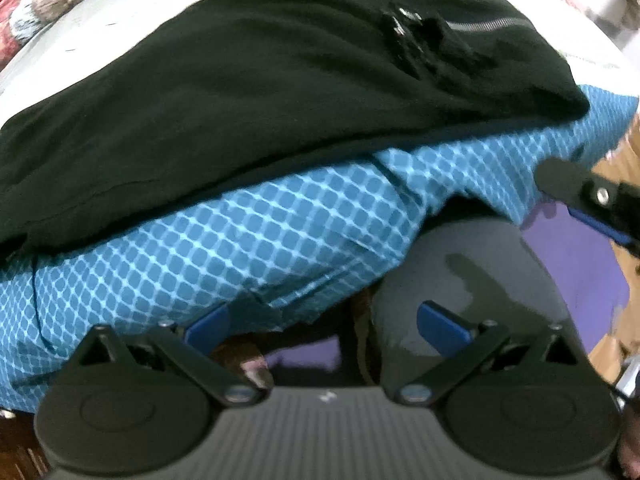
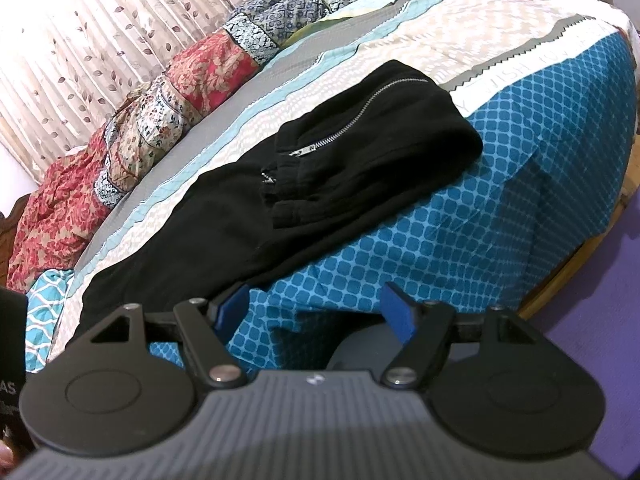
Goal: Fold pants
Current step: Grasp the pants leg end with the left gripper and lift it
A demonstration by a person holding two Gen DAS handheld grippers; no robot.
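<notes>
The black pants [image 2: 328, 176] lie along the near edge of the bed, waist end with silver zipper [image 2: 360, 114] to the right, leg stretching left. In the left wrist view the pants [image 1: 248, 92] fill the upper half above the hanging blue sheet. My left gripper [image 1: 324, 326] is open and empty, below the bed edge, its fingertips [image 1: 440, 322] wide apart. My right gripper [image 2: 316, 312] is open and empty, just below the pants' leg, in front of the blue sheet. Part of the right gripper [image 1: 580, 190] shows at the right edge of the left wrist view.
A blue checked sheet [image 2: 500, 200] hangs down the bed's side. A patchwork quilt [image 2: 168, 96] is bunched along the far side before a leaf-print curtain [image 2: 80, 20]. A purple mat [image 2: 600, 308] covers the floor. A grey-clad leg [image 1: 460, 272] is below the left gripper.
</notes>
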